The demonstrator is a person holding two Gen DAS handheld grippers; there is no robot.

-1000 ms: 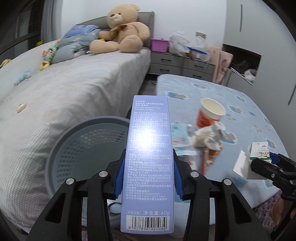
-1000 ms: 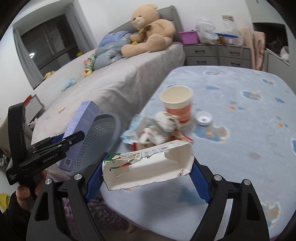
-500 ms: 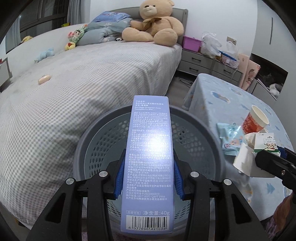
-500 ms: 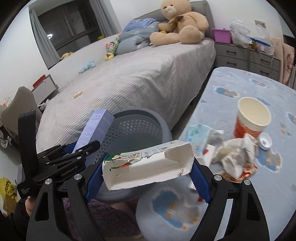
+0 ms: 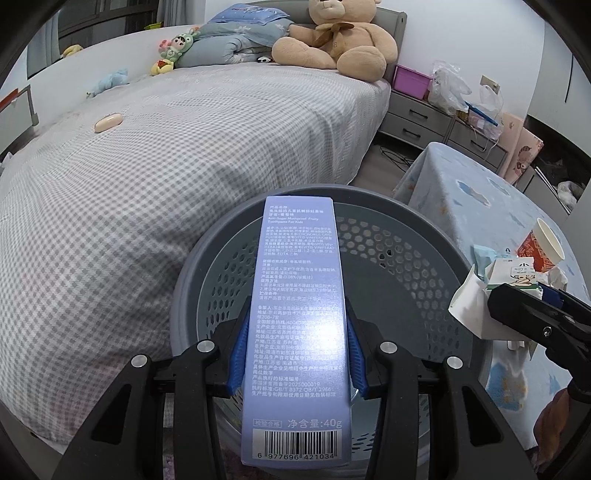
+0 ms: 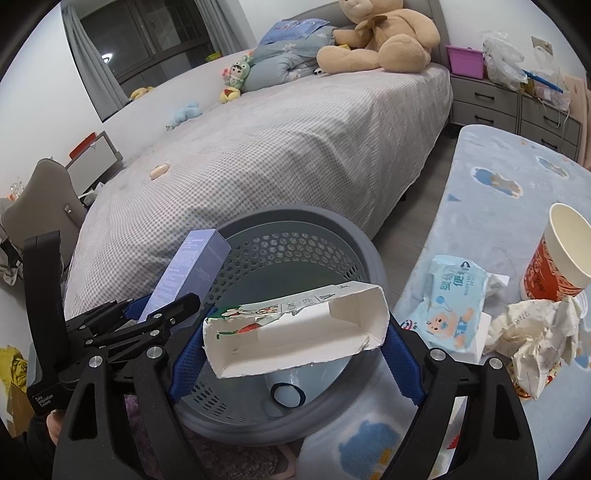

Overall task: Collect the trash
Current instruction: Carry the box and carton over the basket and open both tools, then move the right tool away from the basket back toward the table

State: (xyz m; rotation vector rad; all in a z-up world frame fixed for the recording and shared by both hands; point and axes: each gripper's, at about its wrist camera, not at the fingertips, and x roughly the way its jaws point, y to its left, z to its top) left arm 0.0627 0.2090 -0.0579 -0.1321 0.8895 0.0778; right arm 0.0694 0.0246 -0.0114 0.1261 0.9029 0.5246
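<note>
My left gripper [image 5: 295,354] is shut on a lilac toothpaste box [image 5: 299,314] and holds it over the grey perforated basket [image 5: 417,258]. My right gripper [image 6: 293,350] is shut on a torn white carton [image 6: 295,332] and holds it over the near rim of the same basket [image 6: 325,229]. The left gripper with its box [image 6: 192,269] shows at the left of the right wrist view. The right gripper with the carton [image 5: 476,306] shows at the right of the left wrist view. A pale object [image 6: 295,384] lies in the basket's bottom.
The blue-clothed table [image 6: 517,221] at the right holds a red paper cup [image 6: 557,254], a wipes pack [image 6: 450,306] and crumpled paper [image 6: 535,332]. A checked bed [image 5: 166,166] with a teddy bear [image 5: 332,33] lies behind the basket. Grey drawers [image 5: 424,118] stand at the back.
Both grippers have swung left from the table to above the basket, each still holding its box. The basket now fills the middle of both views.
</note>
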